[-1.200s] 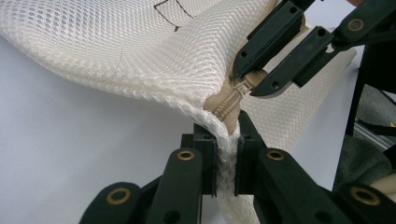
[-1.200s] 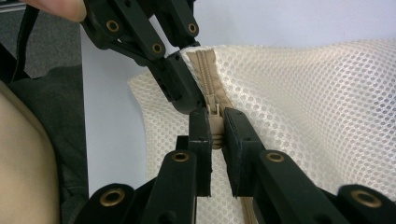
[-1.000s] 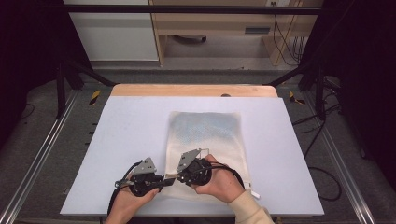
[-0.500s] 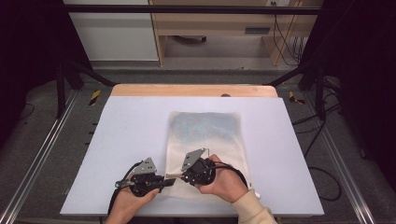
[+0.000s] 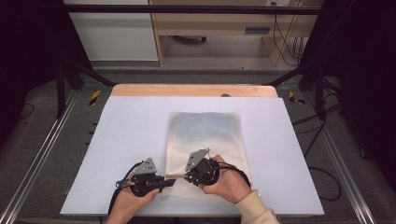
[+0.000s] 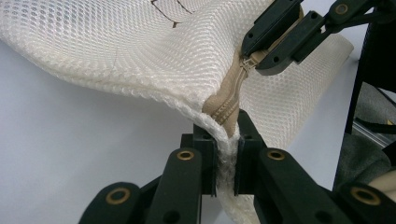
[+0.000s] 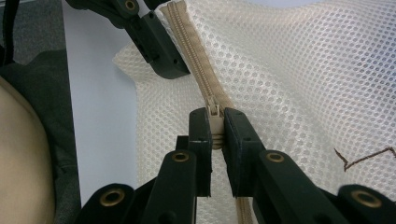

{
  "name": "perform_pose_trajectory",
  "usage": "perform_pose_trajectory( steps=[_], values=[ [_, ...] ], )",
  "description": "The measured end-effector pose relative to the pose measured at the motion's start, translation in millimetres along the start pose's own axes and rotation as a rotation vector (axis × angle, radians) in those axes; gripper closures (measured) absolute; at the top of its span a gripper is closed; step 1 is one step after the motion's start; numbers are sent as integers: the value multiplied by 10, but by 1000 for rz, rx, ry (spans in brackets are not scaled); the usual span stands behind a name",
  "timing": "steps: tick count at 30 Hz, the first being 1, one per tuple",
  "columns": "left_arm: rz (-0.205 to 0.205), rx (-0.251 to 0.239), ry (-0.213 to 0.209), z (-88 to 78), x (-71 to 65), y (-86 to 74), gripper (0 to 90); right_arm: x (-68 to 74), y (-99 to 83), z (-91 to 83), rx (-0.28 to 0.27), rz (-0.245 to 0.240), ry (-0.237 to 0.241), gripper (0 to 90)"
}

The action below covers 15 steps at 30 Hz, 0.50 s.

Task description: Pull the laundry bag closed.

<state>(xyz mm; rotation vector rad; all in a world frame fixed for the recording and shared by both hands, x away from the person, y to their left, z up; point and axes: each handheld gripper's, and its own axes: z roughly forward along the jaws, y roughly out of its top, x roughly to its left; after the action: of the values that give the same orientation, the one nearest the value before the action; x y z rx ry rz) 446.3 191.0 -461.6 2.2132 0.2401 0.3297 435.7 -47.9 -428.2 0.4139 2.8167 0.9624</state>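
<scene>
Currently the left gripper [image 6: 227, 158] has its jaws clamped on the corner seam of the mesh bag [image 5: 205, 140], right where the zipper [image 6: 229, 100] ends. The right gripper [image 7: 215, 140] has its jaws closed on the zipper slider [image 7: 214, 114], pinching it from both sides.

From the high view, the left gripper [image 5: 159, 181] and right gripper [image 5: 184, 176] sit close together at the near left corner of the bag, tips facing each other. The bag lies flat on the white table [image 5: 130, 135], its long axis running away from the person.

Key relation: the zipper tape [image 7: 189, 44] runs in a straight line between the two grips, along the bag's near edge. In the right gripper view, the closed teeth lie between the slider and the left gripper's jaws, and more tape continues beneath the right gripper's jaws toward the camera. Any slide of the slider would therefore have to follow this line, away from the anchored corner, with the right hand [image 5: 229, 182] doing the travel and the left hand [image 5: 128, 205] holding.

Hard to make out:
- The far end of the zipper is covered by the right hand in the high view.
- Whether the tape behind the slider is open or meshed cannot be told.
- The bag's contents, a bluish patch under the mesh, are indistinct.
</scene>
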Motion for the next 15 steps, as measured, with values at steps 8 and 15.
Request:
perform_pose_trajectory(
  steps=[8, 15],
  values=[
    [9, 6, -2, 25, -9, 1, 823, -11, -32, -10, -2, 7, 3, 823],
    [12, 7, 5, 15, -12, 9, 824, -10, -68, -22, -1, 12, -5, 822]
  ],
)
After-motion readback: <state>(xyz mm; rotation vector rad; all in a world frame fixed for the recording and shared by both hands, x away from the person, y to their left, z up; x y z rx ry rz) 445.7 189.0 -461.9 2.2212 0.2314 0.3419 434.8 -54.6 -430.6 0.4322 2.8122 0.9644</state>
